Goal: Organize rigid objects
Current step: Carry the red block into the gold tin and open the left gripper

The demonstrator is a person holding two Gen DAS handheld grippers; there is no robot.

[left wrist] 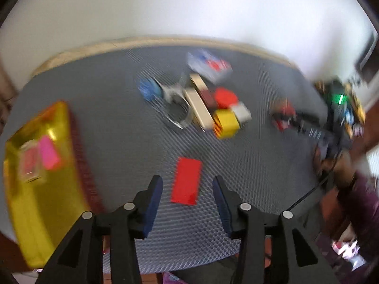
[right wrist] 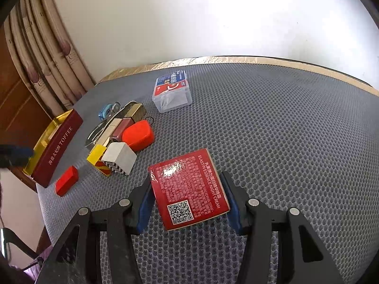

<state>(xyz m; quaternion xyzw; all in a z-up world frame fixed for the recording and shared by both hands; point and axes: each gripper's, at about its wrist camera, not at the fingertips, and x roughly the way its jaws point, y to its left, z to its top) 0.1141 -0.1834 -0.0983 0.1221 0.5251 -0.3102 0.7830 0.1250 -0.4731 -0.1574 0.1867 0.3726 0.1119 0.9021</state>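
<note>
The right gripper (right wrist: 188, 197) has its jaws clamped on the red night cream box (right wrist: 189, 189). The left gripper (left wrist: 187, 200) hangs with jaws apart over a small red block (left wrist: 186, 181) lying low-centre on the bench (left wrist: 260, 165).

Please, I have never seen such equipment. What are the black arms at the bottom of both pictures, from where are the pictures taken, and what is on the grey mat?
Each picture comes from a camera on a hand-held gripper, looking along its two black fingers with blue pads. A person holds one in each hand.

The left gripper has open jaws above a small flat red block on the grey textured mat.

The right gripper has its jaws shut on a red cardboard night cream box.

Also on the mat: a gold-lined toffee box and a pile including a clear plastic box, an orange-red rounded case and a yellow block.
</note>
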